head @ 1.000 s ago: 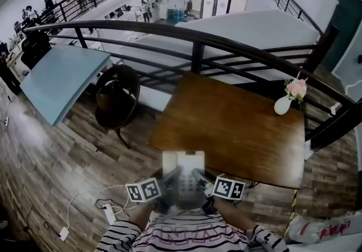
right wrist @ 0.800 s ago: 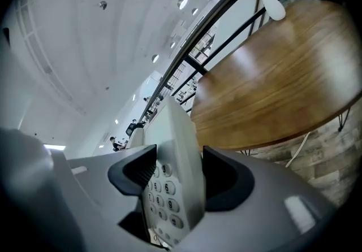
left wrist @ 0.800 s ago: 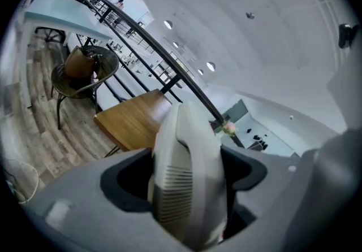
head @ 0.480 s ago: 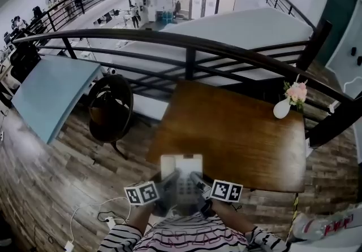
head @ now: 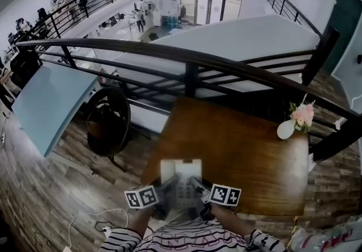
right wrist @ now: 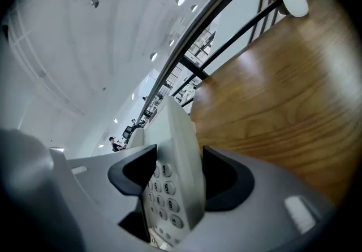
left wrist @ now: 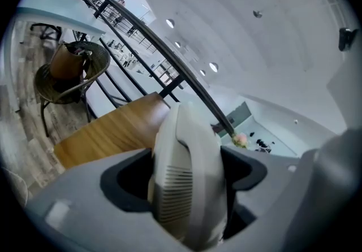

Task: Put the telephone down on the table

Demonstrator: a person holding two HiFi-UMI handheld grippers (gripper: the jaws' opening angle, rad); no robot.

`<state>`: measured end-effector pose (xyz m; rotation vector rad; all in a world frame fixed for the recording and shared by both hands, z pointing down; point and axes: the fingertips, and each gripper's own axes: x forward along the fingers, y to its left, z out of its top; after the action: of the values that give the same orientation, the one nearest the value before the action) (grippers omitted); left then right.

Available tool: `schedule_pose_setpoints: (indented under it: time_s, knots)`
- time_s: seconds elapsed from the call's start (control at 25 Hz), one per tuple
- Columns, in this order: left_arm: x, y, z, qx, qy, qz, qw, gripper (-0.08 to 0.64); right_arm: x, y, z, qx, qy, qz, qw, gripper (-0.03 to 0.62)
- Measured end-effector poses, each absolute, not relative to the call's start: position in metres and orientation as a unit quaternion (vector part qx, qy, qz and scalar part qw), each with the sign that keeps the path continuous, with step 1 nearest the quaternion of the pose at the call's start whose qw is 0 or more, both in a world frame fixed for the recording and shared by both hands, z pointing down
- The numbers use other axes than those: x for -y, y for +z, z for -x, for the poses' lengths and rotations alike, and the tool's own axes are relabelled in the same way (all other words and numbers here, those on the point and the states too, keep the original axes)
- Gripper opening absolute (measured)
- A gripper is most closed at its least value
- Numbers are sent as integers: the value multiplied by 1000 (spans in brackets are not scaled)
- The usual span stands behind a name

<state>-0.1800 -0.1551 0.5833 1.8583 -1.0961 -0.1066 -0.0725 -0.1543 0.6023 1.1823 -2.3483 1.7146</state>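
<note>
The cream telephone (head: 181, 179) hung between two claws over the near edge of the wooden table (head: 249, 149) — the left gripper (head: 168, 182) clamped tight on its ribbed handset side, the right gripper (head: 196, 182) closed on its keypad side. Whether its base touched the wood could not be told. At the table's far right corner stood a white vase (head: 285, 128) of pink flowers; a round chair (head: 107, 122) sat off the table's left side.

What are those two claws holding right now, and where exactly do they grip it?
A telephone: the left gripper clamps its handset side, the right gripper its keypad side.
</note>
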Motion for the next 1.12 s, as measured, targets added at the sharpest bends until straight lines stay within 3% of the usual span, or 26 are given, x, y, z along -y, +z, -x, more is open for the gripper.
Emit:
schedule_pose_setpoints:
  time_s: [1.12]
  knots:
    - [446, 638, 150, 413, -30, -789, 455, 374, 437, 659, 44, 739, 540, -400, -34, 250]
